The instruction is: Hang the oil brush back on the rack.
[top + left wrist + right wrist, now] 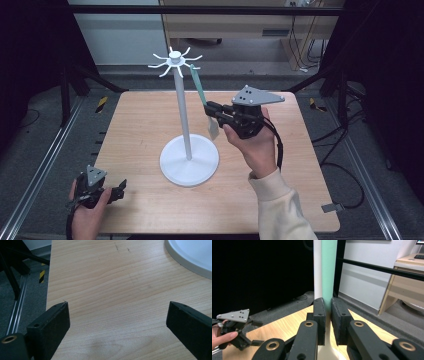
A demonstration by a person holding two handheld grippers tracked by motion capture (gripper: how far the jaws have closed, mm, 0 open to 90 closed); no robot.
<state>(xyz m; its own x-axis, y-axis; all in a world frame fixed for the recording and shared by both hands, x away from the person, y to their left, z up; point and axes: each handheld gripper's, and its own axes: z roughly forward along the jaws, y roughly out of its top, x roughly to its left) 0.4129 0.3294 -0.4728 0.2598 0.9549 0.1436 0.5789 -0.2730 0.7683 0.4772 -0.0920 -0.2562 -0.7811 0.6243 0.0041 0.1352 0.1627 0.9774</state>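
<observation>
Desk (280, 200): pale wood top, carrying the stand near its middle.
Stand (182, 107): white, upright; round base (189, 161) flat on the desk, thin pole rising to a hub of short curved hooks (175, 62).
Right gripper (210, 109): held up in the right hand (255, 142), right of the stand's pole, above the desk; jaws pressed onto the spatula's shaft.
Left gripper (121, 187): held low in the left hand (90, 215), well left of and nearer than the stand's base, by the desk's near left corner; jaws spread wide over bare wood, holding nothing.
Spatula (198, 86): mint-green handle, pale blade; it slants from beside the stand's hooks down to the right gripper, blade hanging below the jaws. Cannot tell whether its top touches a hook.
</observation>
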